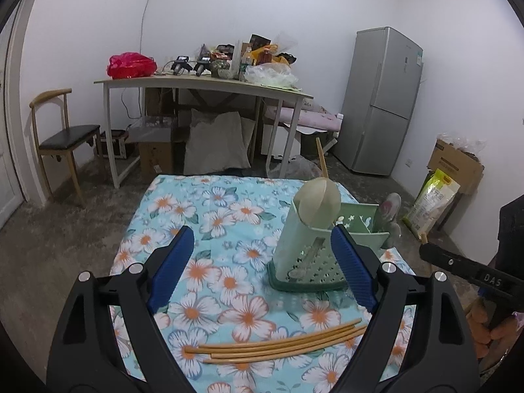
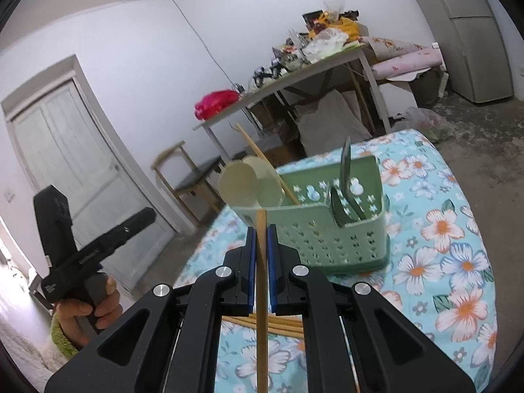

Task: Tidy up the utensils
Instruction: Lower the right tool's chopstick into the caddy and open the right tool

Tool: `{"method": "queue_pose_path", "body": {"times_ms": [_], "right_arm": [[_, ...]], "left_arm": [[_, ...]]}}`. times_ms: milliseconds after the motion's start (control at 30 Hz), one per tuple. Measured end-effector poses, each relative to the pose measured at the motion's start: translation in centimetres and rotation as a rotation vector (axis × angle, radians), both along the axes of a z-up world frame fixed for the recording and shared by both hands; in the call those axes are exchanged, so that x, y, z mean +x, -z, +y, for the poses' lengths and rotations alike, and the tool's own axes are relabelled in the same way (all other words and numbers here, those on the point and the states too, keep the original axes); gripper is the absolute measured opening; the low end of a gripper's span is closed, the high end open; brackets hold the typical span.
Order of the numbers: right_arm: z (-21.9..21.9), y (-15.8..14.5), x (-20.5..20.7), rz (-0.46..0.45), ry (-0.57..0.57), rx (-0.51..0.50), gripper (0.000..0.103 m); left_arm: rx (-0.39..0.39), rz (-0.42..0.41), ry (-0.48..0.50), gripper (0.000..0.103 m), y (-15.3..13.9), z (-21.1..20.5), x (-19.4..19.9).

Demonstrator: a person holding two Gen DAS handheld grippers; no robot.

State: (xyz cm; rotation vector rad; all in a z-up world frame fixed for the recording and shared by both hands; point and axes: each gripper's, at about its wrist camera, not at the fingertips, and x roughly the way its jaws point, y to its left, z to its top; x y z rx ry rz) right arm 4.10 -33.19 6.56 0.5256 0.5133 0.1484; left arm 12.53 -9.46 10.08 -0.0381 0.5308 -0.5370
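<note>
A green perforated utensil holder stands on the floral cloth. It holds pale spoons, one chopstick and dark metal spoons. Three wooden chopsticks lie on the cloth in front of it, between my left fingers. My left gripper is open and empty above them. My right gripper is shut on one upright wooden chopstick, just in front of the holder; its body shows in the left wrist view.
The floral-cloth table ends at a far edge with concrete floor beyond. A cluttered desk, a chair and a fridge stand further back. A door is at the left.
</note>
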Motion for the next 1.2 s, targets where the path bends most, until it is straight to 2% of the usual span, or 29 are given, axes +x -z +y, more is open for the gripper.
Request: {"method": "queue_pose_path", "body": {"times_ms": [200, 433, 633, 900, 1033, 1200], "right_arm": [[0.3, 0.5, 0.6, 0.081, 0.003, -0.006, 0.007], [1.5, -1.3, 0.5, 0.055, -0.002, -0.074, 0.007], [1.6, -5.2, 1.2, -0.033, 0.003, -0.123, 0.007], [-1.4, -12.9, 4.3, -0.235, 0.105, -0.186, 0.007], [-2.4, -14.7, 6.8, -0.271, 0.134, -0.187, 0.007], [-2.3, -15.4, 10.1, -0.295, 0.192, -0.250, 0.007]], "left_arm": [[-0.019, 0.023, 0.013, 0.081, 0.7, 0.9, 0.0], [-0.050, 0.061, -0.010, 0.081, 1.9, 2.8, 0.6], [-0.064, 0.089, -0.042, 0.081, 3.0, 4.8, 1.1], [-0.083, 0.106, -0.090, 0.081, 3.8, 6.9, 1.4], [-0.088, 0.117, -0.109, 0.081, 4.1, 7.8, 1.7], [-0.094, 0.115, -0.134, 0.081, 4.2, 8.8, 1.7]]}}
